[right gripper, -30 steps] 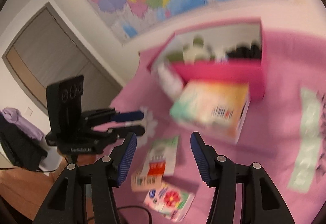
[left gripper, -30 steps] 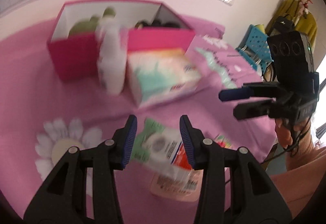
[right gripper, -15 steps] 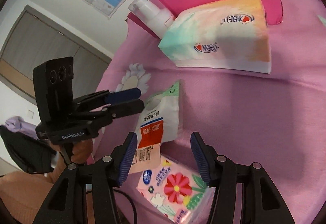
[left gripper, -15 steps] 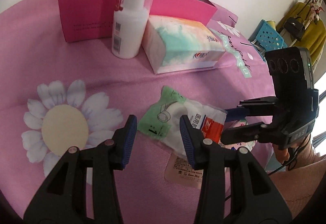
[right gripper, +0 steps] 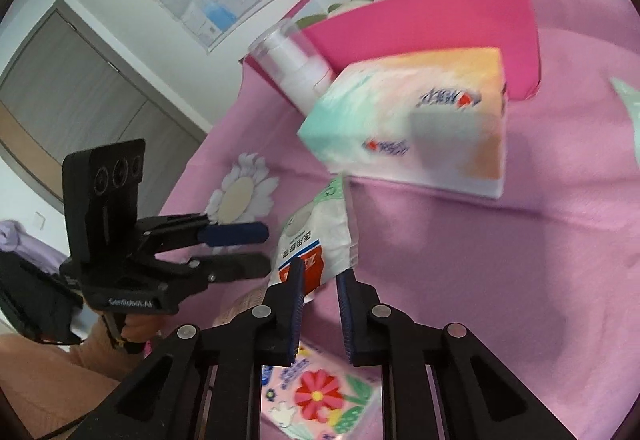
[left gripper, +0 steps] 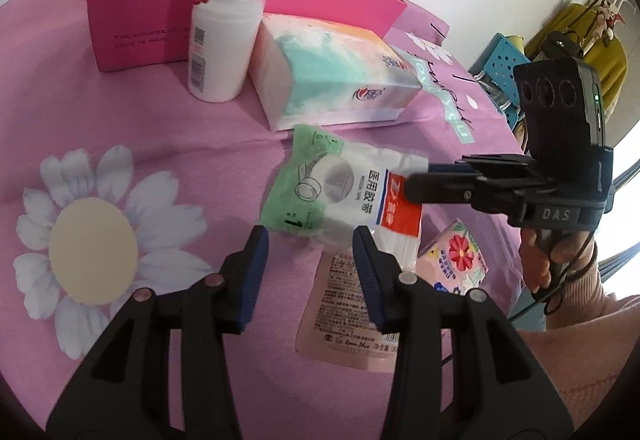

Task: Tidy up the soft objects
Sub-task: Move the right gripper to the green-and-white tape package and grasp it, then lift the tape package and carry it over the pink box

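Pink cloth [left gripper: 120, 127]; right gripper [right gripper: 320, 280] pinches crinkly plastic packet [right gripper: 320, 240].

open pink cloth [left gripper: 132, 119] to my left – bottle [left gripper: 220, 39], tissue pack [left gripper: 332, 75] and box [left gripper: 140, 19] wall off the far side, packets [left gripper: 344, 183] crowd the middle.

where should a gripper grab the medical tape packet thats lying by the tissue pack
Judging by its pose, take the medical tape packet by its flat red-printed end, coming in low from the near edge of the pink cloth. The sealed end is thin, while the middle bulges over the roll. The right gripper has just been closing there.
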{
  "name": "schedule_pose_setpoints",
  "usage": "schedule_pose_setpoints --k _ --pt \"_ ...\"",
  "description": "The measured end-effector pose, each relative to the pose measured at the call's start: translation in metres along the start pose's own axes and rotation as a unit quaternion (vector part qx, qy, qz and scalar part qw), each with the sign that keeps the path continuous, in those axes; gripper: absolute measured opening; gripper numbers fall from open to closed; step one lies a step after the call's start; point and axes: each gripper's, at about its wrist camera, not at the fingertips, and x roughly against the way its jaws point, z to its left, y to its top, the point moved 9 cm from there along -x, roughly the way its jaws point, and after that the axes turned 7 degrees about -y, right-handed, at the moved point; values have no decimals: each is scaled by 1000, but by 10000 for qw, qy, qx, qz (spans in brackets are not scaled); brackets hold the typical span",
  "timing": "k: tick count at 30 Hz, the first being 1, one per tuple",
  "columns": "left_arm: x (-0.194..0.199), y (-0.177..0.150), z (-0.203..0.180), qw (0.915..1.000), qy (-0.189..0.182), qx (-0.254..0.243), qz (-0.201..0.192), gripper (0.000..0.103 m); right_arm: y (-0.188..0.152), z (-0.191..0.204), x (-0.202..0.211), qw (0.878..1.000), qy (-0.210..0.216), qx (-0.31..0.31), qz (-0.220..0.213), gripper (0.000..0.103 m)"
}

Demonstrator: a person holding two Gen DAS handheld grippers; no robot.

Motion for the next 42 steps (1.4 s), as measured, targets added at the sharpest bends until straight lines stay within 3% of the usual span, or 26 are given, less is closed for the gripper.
schedule_pose_setpoints --k 7,16,18,20,28,32,34,36,37,42 --pt "-7 15 0 10000 52 -47 -3 46 7 -21 2 9986 -501 193 -18 15" --pt "-27 21 -8 9992 -324 -34 244 53 14 -31 11 9915 -1045 728 -268 15" --pt "-29 21 -11 9989 -377 -84 283 59 15 -32 7 9905 -1111 751 -302 14" --pt "-30 20 -15 9983 -468 -146 323 67 16 -36 5 9906 -1104 737 -340 13" --pt "-34 21 -22 9978 -563 -171 299 67 19 -20 11 9907 -787 868 -688 13" --pt "-33 20 -22 9981 -520 -198 255 67 15 -22 1 9965 -504 545 -389 26" --pt "-35 20 -23 9983 -473 -241 259 67 13 -27 -5 9987 -313 321 -260 26" --pt "-35 20 -23 9983 -456 -241 261 67 12 -31 -7 9988 -336 237 -275 21" --pt "-35 20 -22 9985 -437 -230 245 67 12 -30 -5 9984 -361 257 -352 12" --pt "-36 27 -18 9986 -468 -104 201 67 15 -12 14 9917 -555 851 -793 8"
